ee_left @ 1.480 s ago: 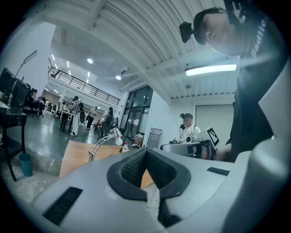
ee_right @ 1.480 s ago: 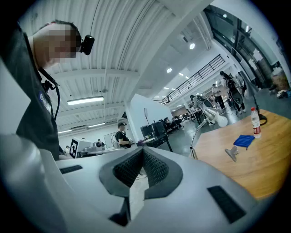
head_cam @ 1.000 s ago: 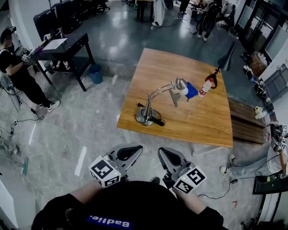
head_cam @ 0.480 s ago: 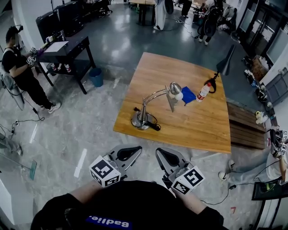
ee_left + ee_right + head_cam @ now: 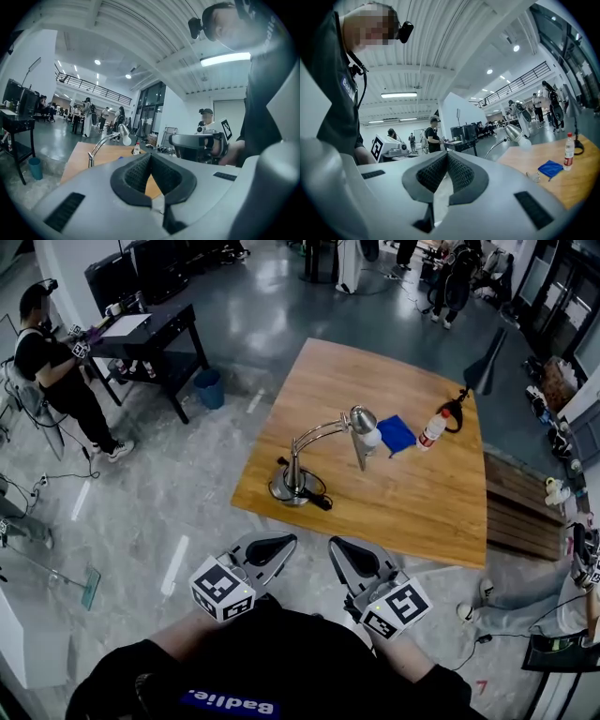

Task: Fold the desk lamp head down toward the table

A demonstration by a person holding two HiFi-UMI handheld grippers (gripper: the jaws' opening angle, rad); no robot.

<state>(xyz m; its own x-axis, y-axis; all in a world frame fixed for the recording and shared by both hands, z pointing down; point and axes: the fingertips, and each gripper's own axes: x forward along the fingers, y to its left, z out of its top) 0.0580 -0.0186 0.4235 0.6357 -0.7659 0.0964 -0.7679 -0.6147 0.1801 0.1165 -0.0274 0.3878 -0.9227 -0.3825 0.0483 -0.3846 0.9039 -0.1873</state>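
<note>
— By the table's [image 5: 412,493] near left corner stands the desk lamp [image 5: 296,463], its lamp head [image 5: 362,420] raised toward the middle. Which step?
— Approach, I'd judge: left gripper [image 5: 270,547] and right gripper [image 5: 349,555] hang off the near edge, well apart from it, jaws closed together on nothing.
— Next?
— Reach in, open one, take the head, press it down; the other could steady the base [image 5: 286,491].
</note>
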